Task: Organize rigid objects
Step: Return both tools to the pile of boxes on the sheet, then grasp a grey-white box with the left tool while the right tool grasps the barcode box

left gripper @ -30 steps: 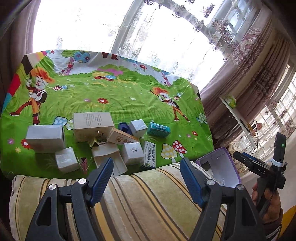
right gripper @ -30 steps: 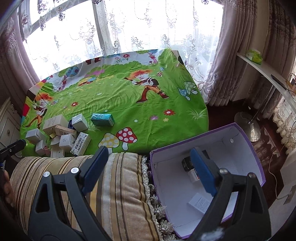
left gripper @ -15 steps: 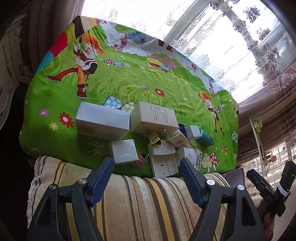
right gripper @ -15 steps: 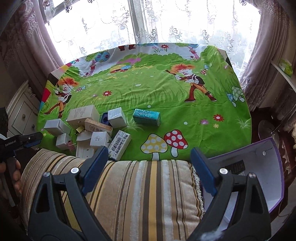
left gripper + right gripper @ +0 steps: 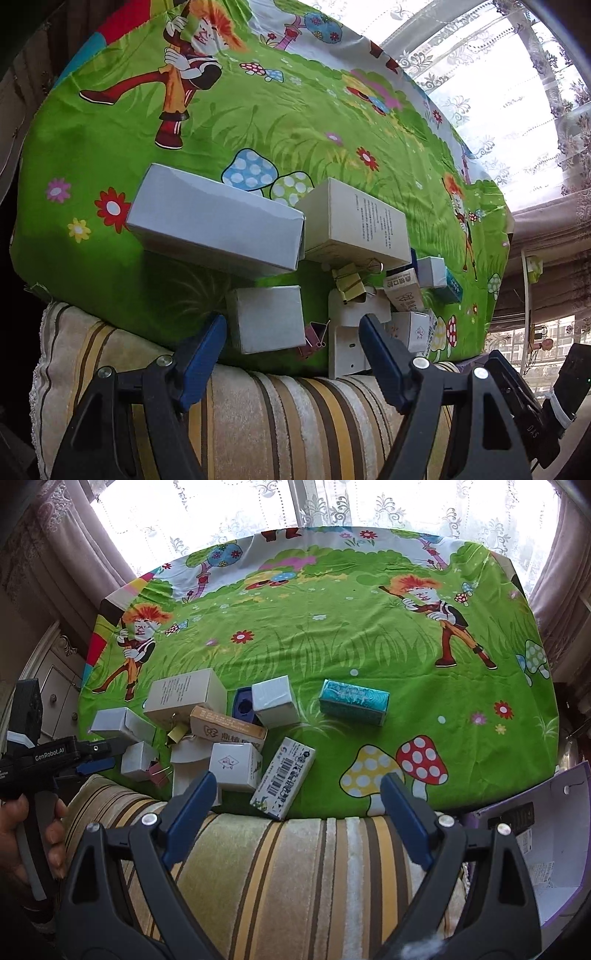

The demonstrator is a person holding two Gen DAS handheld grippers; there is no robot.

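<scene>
Because the boxes lie heaped at the green cloth's near edge, both tools hover over the striped cushion within reach. The left gripper, jaws apart, frames the small white box; the right gripper, also apart and empty, faces the barcoded box. The purple bin waits at right, likely the destination. "GenRobot.AI" reads on the left tool.

Left gripper: black plastic arms, blue finger pads, silver screws at pivots. Right gripper: same black arms, blue pads, silver screws. At 9 o'clock in right view: white "GenRobot.AI" lettering on black body, bare-skinned left hand on grey trigger.
</scene>
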